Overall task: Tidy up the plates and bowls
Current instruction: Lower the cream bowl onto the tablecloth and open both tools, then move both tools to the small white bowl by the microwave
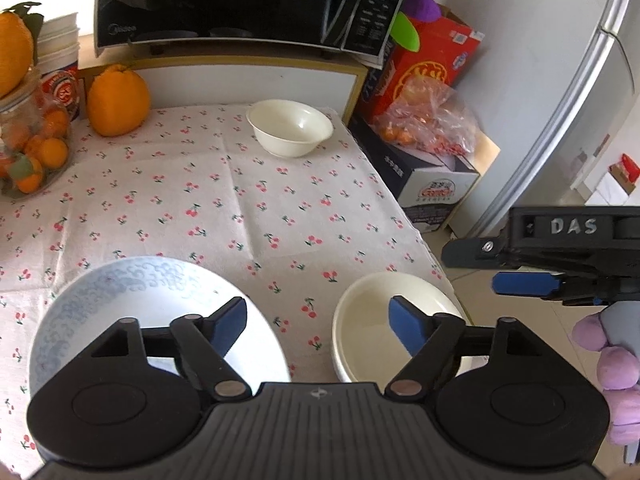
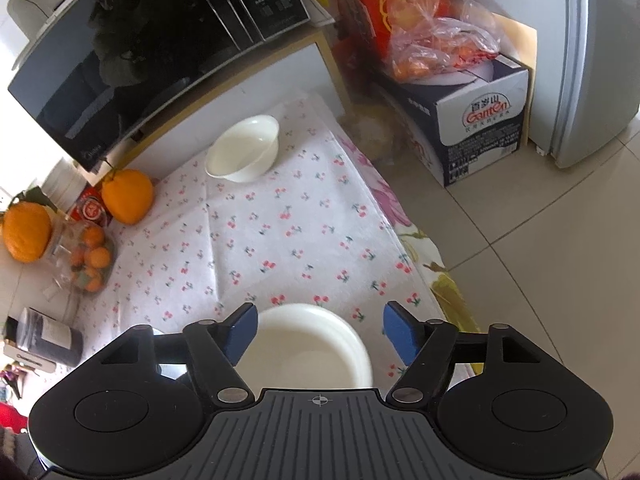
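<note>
Left wrist view looks down on a table [image 1: 240, 208] under a white cloth printed with small cherries. Taking the microwave [image 1: 248, 0] at the far edge as the landmark: a small cream bowl [image 1: 290, 128] stands on the cloth just in front of its right half, upright and alone. Well nearer than that, at the edge of the table farthest from the microwave, a blue-patterned plate [image 1: 120, 300] lies flat, and to its right, apart from it, sits a cream deep dish [image 1: 372, 320]. An orange [image 1: 118, 100] rests below the microwave's left end, beside a jar of small oranges [image 1: 32, 148].

The left gripper [image 1: 318, 328] hovers over the gap between plate and dish, its blue-padded fingers [image 1: 230, 322] spread wide with nothing between them. The right gripper [image 1: 532, 276] shows at the right edge of this view, held in a purple-gloved hand [image 1: 608, 364].

From the right wrist view, the right gripper [image 2: 320, 332] hangs over the cream deep dish [image 2: 308, 352], fingers [image 2: 242, 330] wide apart, one on each side of the dish's far rim; the pads do not press on it. The small cream bowl [image 2: 244, 148] again sits close under the microwave [image 2: 140, 52], well apart from the dish.
</note>
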{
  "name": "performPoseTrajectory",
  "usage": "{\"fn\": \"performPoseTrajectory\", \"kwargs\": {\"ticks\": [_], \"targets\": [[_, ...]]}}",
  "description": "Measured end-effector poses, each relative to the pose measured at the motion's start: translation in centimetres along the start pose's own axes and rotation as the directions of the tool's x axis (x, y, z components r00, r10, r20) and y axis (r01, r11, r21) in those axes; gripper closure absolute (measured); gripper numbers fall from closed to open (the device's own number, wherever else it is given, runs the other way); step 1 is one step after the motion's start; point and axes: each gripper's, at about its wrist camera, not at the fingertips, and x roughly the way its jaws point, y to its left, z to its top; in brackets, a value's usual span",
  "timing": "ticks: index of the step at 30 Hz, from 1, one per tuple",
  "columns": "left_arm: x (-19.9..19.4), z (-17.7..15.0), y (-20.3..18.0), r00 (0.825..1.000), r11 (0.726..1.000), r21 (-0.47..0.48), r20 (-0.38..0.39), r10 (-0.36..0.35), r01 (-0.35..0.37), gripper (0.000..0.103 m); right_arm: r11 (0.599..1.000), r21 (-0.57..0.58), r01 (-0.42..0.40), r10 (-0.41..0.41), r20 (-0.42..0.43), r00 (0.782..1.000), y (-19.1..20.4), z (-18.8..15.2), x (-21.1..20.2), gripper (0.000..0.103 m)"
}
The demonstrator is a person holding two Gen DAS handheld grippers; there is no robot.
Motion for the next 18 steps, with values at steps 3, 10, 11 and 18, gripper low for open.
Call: {"fn": "performPoseTrajectory", "kwargs": {"ticks": [3,10,11,18], "targets": [[0.0,0.4,0.5,1.0,1.0,-0.001,0.0,0.02,-0.02,0.021,1.0,0.007,-0.013,0.013,0.015,1.0,0.6,0.4,-0.2,0.023],[-0.4,2.1,2.1,0.998,0.998,-0.024,0.0,0.065,-0.065,0.014,0.999,0.031,-0.026,0.025,0.035,0.999,2.6,2.5,-0.2,0.021],[-0.5,2.5,2.3,0.997,0.997,-0.024,0.002,0.072,-0.072,0.012,0.999,0.036,-0.03,0.029,0.036,0.999,2.8,2.7,-0.2,0.021],[-1.0,5.3,3.2,0.993,0.992,-0.039,0.026,0.118,-0.117,0.005,0.997,0.061,-0.055,0.051,0.055,0.997,4.6,5.7,0.2,0.013]]}}
